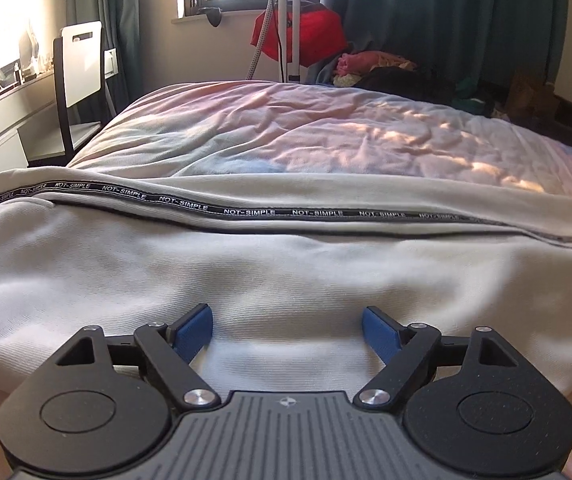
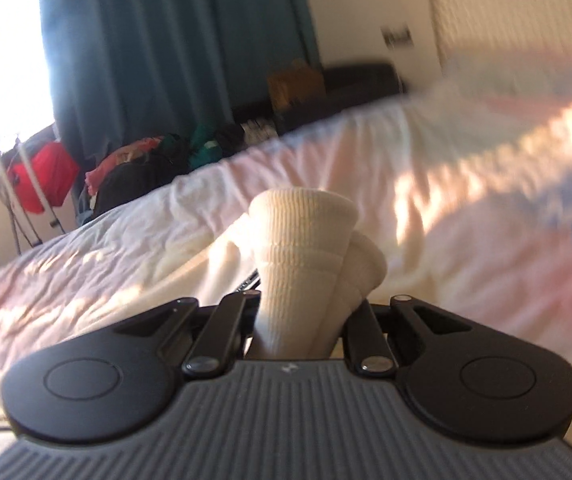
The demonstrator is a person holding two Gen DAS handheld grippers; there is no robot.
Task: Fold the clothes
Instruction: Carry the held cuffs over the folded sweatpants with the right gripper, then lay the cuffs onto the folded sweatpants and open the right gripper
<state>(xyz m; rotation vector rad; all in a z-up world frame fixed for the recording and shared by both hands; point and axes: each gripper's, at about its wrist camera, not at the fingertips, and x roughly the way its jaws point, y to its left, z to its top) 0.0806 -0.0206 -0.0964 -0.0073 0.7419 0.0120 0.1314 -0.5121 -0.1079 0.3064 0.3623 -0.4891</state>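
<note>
Between right claw (image 2: 306,320): blurred ribbed cuff (image 2: 306,232)

Both wrist views look low and close across the bed (image 1: 326,128), sharing the far clothes pile (image 2: 145,160)

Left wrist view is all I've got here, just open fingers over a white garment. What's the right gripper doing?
Observer: The right gripper is shut on a ribbed cream cuff, which sticks up between its fingers.
Operator: Is that cuff part of the white garment I'm seeing?
Observer: Cannot tell; below the fingers the fabric is hidden. The right view is blurred, with only the pink bedsheet behind the cuff.
Operator: Anything past the bed I can't see?
Observer: A dark headboard runs along the wall beside the teal curtain.
</note>
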